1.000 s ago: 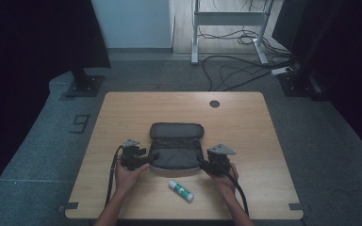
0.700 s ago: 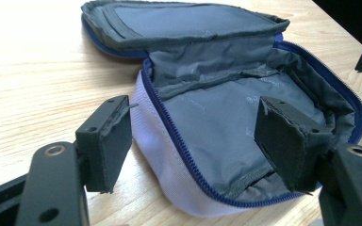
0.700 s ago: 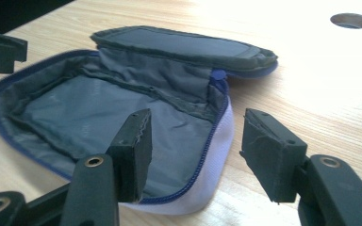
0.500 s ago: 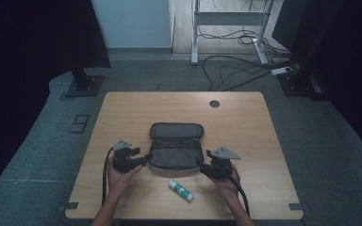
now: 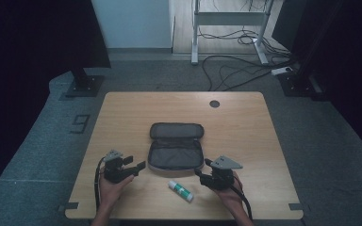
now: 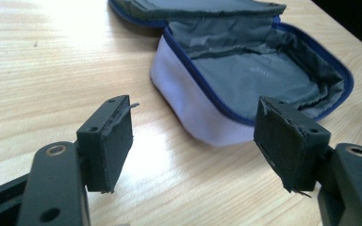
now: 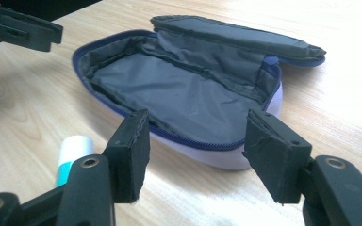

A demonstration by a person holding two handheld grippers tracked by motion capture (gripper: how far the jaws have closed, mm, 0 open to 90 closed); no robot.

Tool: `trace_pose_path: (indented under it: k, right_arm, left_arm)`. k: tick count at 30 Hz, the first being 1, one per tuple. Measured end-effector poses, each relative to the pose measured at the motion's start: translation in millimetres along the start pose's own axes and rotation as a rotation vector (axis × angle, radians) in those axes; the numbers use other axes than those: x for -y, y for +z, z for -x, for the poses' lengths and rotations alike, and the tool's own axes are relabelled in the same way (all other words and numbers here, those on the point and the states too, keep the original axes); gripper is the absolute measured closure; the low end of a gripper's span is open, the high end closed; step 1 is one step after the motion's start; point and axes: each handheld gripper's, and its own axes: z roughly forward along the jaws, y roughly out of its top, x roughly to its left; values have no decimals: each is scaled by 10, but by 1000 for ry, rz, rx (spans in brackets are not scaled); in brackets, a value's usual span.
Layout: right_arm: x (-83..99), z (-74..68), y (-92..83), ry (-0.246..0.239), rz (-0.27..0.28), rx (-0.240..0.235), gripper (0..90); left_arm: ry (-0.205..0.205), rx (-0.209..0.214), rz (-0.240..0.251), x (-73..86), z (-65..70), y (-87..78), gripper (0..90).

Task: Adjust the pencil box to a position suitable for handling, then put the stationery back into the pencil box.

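An open grey pouch with a blue zipper lies mid-table, its lid folded back and its grey lining bare. My left gripper sits just left of it, open, jaws pointing at the pouch's near left corner with nothing between them. My right gripper stands off the pouch's near right corner, open. Its jaws have just been opening and hold nothing; the pouch lies beyond them. A white glue stick with a green band lies in front of the pouch, also left of my right jaws.
The wooden table has a round cable hole at the back. Cables trail from both grippers toward the near edge. The left gripper's jaw reaches into the top left of the right gripper view. Dark floor and cables lie beyond.
Both grippers have drawn back from the pouch's sides toward the near edge, the left one also moving left. The pouch and glue stick have stayed put.
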Motion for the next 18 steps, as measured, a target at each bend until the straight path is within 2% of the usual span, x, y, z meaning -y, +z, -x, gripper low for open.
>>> trace_pose_path:
  k: [2, 4, 8, 18]
  right_arm:
    - [21, -11, -30, 4, 2, -10, 404]
    - [46, -22, -57, -1, -1, -13, 403]
    - [89, -48, -85, -9, -11, -24, 403]
    - [96, -220, -32, -45, -21, -78, 402]
  left_arm:
    - [5, 3, -6, 20, -10, -12, 293]
    - [-7, 13, 0, 41, -28, -35, 300]
    - [-12, 5, 1, 88, -70, -82, 306]
    - [-24, -5, 5, 128, -133, -125, 306]
